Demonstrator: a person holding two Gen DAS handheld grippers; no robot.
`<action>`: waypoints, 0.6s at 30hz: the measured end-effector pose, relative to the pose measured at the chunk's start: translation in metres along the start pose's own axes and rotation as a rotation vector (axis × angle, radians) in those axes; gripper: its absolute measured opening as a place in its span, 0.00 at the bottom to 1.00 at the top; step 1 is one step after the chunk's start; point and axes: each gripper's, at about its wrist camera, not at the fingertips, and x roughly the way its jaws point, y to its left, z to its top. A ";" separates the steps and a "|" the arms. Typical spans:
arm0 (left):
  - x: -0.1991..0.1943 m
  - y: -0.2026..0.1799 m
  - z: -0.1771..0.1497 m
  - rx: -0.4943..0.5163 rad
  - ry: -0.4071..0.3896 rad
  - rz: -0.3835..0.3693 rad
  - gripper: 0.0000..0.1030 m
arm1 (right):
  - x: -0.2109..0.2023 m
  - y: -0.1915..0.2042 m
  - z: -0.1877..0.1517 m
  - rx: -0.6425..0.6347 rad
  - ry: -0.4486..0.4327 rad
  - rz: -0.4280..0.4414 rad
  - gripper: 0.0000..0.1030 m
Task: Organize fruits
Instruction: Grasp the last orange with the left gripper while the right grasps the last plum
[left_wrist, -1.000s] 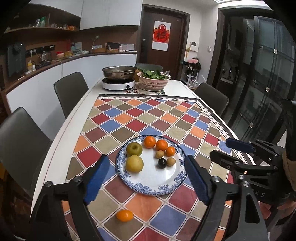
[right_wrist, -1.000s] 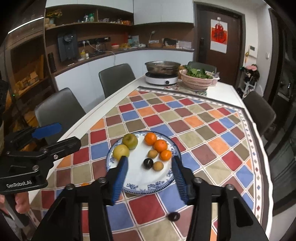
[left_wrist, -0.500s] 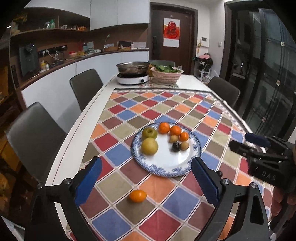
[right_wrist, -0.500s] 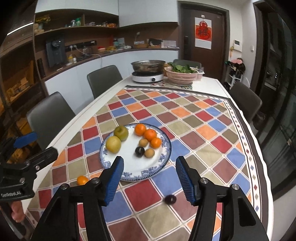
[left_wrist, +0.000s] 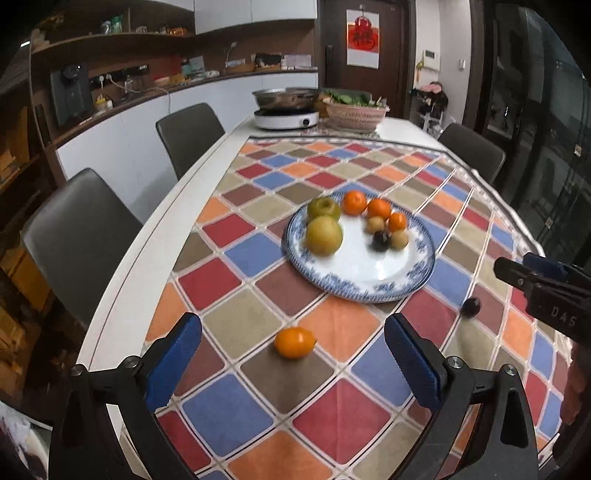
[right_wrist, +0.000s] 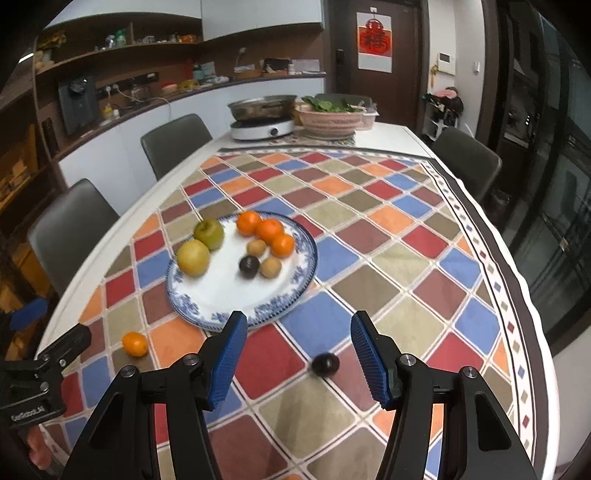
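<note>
Both open, empty: left hand-held gripper (left_wrist: 291, 360) faces a small, firm-looking orange fruit (left_wrist: 294, 342); right hand-held gripper (right_wrist: 298, 354) a smooth dark fruit (right_wrist: 325, 364), likely roll-prone, best pinched across its middle.

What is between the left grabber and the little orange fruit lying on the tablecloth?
Nothing visible. The left gripper is open, and the small orange fruit lies on bare tablecloth just ahead of it, between the lines of its two fingers. The plate sits farther back, beyond the fruit.

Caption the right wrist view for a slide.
Open right gripper hovers over stray dark fruit near the filled plate.
</note>
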 end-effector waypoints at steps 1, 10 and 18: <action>0.003 0.000 -0.002 0.004 0.008 0.007 0.98 | 0.002 0.000 -0.003 0.004 0.007 -0.002 0.57; 0.029 0.003 -0.016 0.028 0.071 0.062 0.98 | 0.033 -0.002 -0.029 0.049 0.099 -0.023 0.57; 0.049 -0.006 -0.024 0.084 0.093 0.103 0.98 | 0.054 -0.017 -0.041 0.100 0.130 -0.056 0.57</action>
